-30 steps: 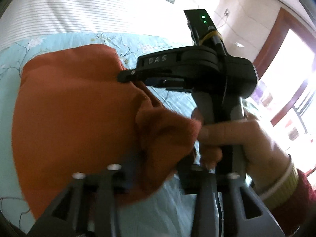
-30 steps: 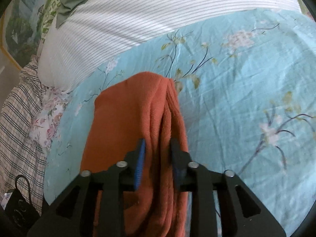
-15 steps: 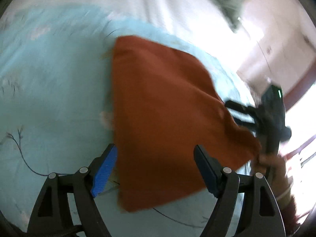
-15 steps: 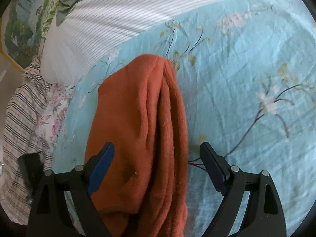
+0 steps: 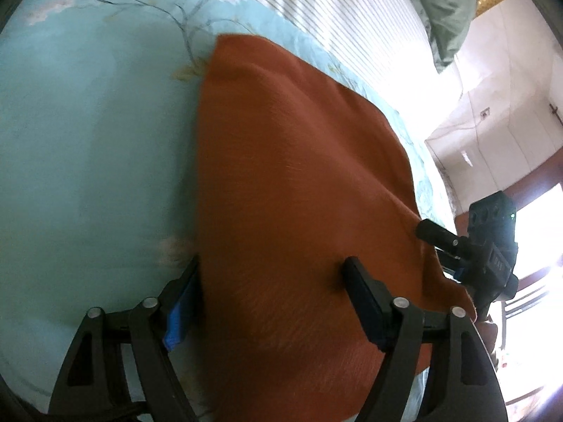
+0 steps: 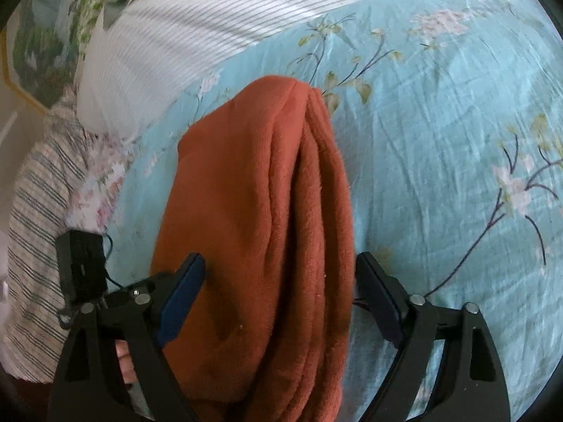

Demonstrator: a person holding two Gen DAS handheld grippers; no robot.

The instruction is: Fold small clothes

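A rust-orange fleece garment (image 5: 299, 183) lies folded on the teal floral bedsheet (image 5: 88, 140). My left gripper (image 5: 274, 299) straddles the garment's near left edge. Its jaws are closing, with cloth between them but not pinched. In the right wrist view the garment (image 6: 253, 193) shows several stacked layers along its right side. My right gripper (image 6: 281, 292) spans that near end, jaws closing, and its pads do not press the cloth. In the left wrist view the right gripper (image 5: 468, 256) sits at the garment's right corner. The left gripper's black body (image 6: 82, 263) shows at the left of the right wrist view.
White striped bedding (image 6: 211, 24) lies beyond the garment, with a green pillow (image 5: 443, 7) at its far end. A plaid cloth (image 6: 31, 228) lies at the bed's left side. The sheet (image 6: 457, 176) is bare to the right. A bright window (image 5: 535, 239) lies beyond the bed.
Both grippers let go of the orange garment and opened. The left gripper swung away from the right one to the garment's other edge. The garment now lies flat and folded.
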